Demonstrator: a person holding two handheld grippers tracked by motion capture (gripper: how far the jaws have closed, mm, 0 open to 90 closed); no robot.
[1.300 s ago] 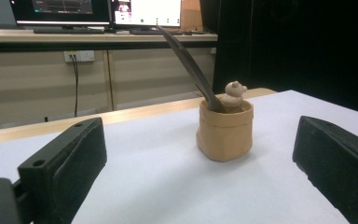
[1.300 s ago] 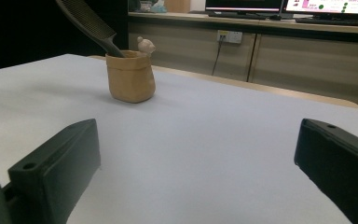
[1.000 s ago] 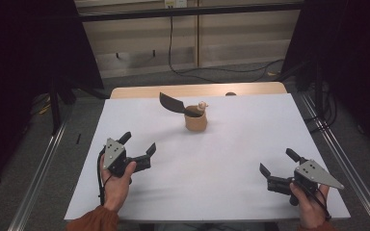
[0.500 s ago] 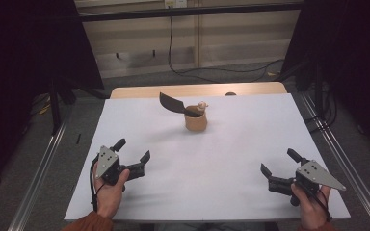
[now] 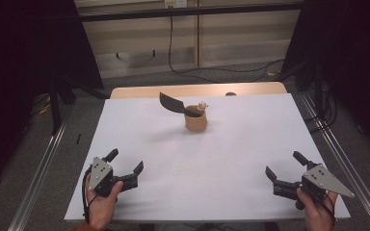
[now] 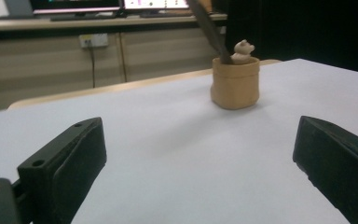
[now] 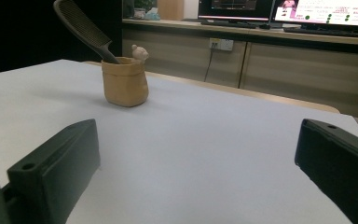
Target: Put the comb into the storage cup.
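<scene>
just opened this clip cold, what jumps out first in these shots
A small tan pouch stands alone toward the far middle of the white table, with a black comb slanting out of it up to the left and a little pale figure peeking over its rim. At the near edge, the left gripper and the right gripper sit far apart, fingers spread wide and holding nothing.

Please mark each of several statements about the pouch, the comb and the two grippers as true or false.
1. The black comb stands in the tan pouch. True.
2. The left gripper is shut on the pouch. False: its jaws are open, apart from the pouch.
3. A small pale figure sits in the pouch. True.
4. The pouch lies on its side. False: it stands upright.
5. The right gripper is open above the white table. True.
</scene>
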